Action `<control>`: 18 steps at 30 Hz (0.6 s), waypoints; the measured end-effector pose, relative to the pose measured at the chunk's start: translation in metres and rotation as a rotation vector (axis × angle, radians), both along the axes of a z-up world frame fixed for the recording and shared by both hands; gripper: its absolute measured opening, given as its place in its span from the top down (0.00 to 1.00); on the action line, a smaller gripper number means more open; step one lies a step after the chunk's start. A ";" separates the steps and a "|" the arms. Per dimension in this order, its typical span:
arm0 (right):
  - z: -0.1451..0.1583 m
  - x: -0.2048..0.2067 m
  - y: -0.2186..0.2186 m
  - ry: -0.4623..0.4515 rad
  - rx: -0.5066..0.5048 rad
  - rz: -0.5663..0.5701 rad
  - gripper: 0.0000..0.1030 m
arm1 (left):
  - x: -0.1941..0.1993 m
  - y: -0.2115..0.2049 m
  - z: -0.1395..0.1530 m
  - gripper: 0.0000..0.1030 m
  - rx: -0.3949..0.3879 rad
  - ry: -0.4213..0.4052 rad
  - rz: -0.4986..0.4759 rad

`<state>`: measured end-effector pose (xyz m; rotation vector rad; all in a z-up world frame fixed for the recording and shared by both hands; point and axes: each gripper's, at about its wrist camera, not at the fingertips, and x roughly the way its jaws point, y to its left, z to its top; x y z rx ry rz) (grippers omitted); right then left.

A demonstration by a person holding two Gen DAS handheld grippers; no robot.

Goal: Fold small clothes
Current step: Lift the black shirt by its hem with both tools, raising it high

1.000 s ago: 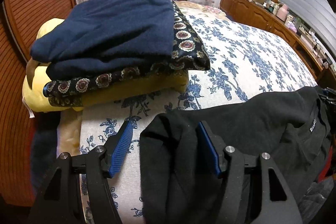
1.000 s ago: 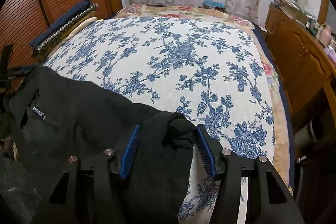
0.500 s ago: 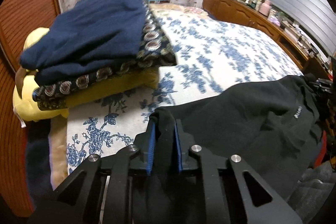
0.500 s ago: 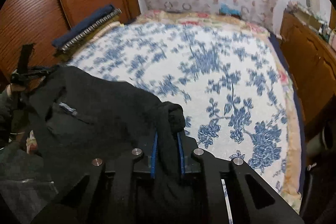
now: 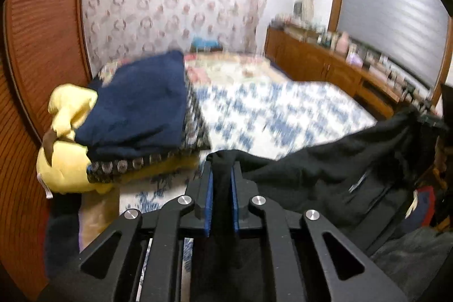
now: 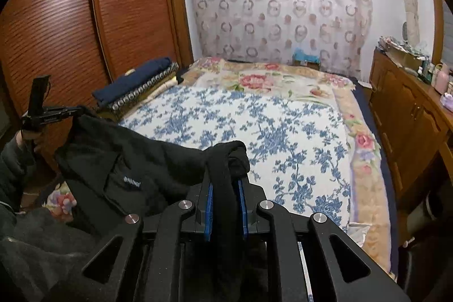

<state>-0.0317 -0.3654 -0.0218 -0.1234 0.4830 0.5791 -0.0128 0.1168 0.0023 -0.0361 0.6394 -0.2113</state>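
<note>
Over the near edge of the bed point(image 6: 297, 132), both grippers hold one black garment point(image 6: 136, 160) up between them. Left gripper point(image 5: 221, 188) is pinched tight on a bunched corner of it, blue pads pressed onto the cloth; right gripper point(image 6: 225, 194) is pinched on the opposite corner the same way. Garment hangs off the bed, stretched as a band w/ its long axis running gripper to gripper, i.e. roughly parallel to the near edge. A small white label shows on the side facing the right wrist cam.

Key relation: the open floral bedspread lies straight ahead of both grippers, beyond the cloth, so laying it flat looks like a fwd-and-down move w/ both hands level. Neither hand is clearly nearer; each has its own corner.

Stack of folded clothes point(image 5: 136, 115) (navy on top, patterned layer, yellow below) sits at the bed's left edge by the wooden wardrobe point(image 6: 56, 27), just beside the left gripper's path. Judging from this, the left side has less room; drifting left could brush the stack. Left cam is motion-blurred, so fine detail there is unclear.

Wooden cabinet point(image 6: 410, 109) runs along the bed's right side, well apart.
</note>
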 end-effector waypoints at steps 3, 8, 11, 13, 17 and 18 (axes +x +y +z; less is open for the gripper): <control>0.008 -0.013 0.002 -0.008 0.008 0.012 0.86 | -0.010 -0.003 0.025 0.89 -0.014 -0.072 -0.002; 0.043 -0.046 -0.007 -0.103 0.028 -0.001 0.87 | -0.016 -0.008 0.072 0.89 -0.039 -0.178 -0.022; 0.073 -0.067 -0.016 -0.180 0.034 -0.020 0.87 | -0.022 -0.015 0.105 0.89 -0.046 -0.251 -0.044; 0.096 -0.081 -0.020 -0.233 0.034 -0.028 0.87 | -0.026 -0.019 0.126 0.89 -0.044 -0.301 -0.061; 0.134 -0.105 -0.021 -0.331 0.035 -0.019 0.87 | -0.036 -0.024 0.168 0.89 -0.031 -0.401 -0.067; 0.141 -0.109 -0.021 -0.349 0.039 -0.020 0.87 | -0.038 -0.023 0.175 0.89 -0.031 -0.419 -0.071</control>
